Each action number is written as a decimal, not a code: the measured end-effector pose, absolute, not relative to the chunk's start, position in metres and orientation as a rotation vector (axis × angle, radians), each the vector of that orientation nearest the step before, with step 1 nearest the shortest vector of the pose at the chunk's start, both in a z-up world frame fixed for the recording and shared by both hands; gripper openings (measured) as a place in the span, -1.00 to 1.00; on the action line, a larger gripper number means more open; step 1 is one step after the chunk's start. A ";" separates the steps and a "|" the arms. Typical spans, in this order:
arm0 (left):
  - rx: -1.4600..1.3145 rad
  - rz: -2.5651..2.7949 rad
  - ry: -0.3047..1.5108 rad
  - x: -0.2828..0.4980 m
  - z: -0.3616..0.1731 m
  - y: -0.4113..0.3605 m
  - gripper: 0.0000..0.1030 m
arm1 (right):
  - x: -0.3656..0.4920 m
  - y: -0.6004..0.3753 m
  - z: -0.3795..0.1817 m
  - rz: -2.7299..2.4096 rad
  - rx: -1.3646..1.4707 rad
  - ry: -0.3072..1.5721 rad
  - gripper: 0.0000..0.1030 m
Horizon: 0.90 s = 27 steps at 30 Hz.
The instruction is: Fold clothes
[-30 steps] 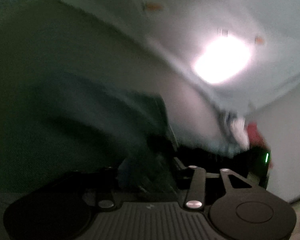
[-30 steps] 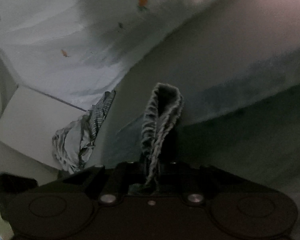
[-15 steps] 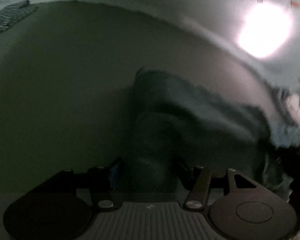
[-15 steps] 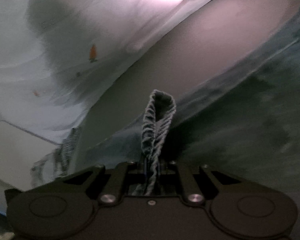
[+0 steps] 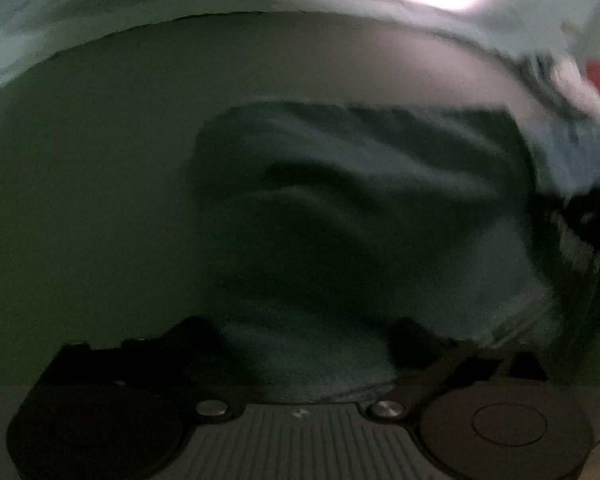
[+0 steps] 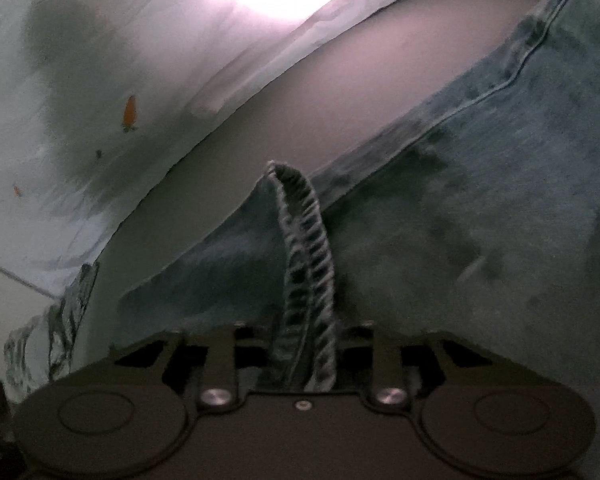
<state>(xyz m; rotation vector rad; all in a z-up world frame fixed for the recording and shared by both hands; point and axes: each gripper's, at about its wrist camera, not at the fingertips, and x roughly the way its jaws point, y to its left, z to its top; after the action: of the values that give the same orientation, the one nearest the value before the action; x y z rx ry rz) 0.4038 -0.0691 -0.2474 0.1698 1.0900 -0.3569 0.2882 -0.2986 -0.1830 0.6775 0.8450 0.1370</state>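
Jeans (image 6: 480,208) now spread wider across the table (image 6: 360,80), both the right gripper (image 6: 306,344) and the left gripper (image 5: 308,356) clamped on denim.

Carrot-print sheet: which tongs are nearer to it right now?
Right, as far as I can judge. The right tongs, shut on the jeans hem, sit just short of the sheet. From the left tongs, also gripping denim, the sheet lies beyond the grey surface.

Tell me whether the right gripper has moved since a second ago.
Yes. The right gripper, shut on the jeans hem, has moved: the carrot-print sheet slid down-left in its view and the bright glare came into the top.
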 end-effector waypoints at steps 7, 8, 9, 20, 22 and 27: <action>0.129 -0.291 1.101 0.411 -0.250 -0.078 1.00 | 0.248 -0.338 -0.172 0.084 0.755 0.747 0.73; 0.129 -0.285 1.116 0.413 -0.249 -0.079 1.00 | 0.241 -0.347 -0.169 0.059 0.755 0.727 0.75; 0.128 -0.276 1.136 0.417 -0.248 -0.081 1.00 | 0.234 -0.356 -0.166 0.031 0.757 0.708 0.86; 0.082 -0.116 1.088 0.453 -0.228 -0.111 1.00 | 0.142 -0.482 -0.180 -0.385 1.076 0.436 0.98; 0.106 -0.126 1.103 0.453 -0.233 -0.113 1.00 | 0.139 -0.501 -0.189 -0.458 1.106 0.413 0.98; 0.119 -0.107 1.112 0.450 -0.247 -0.114 1.00 | 0.167 -0.531 -0.203 -0.464 1.170 0.332 0.98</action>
<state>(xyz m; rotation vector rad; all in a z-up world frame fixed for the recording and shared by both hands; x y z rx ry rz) 0.4496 -0.1138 -0.2467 0.1188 1.1120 -0.1065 0.1667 -0.5306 -0.2030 1.1699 0.3321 -0.4644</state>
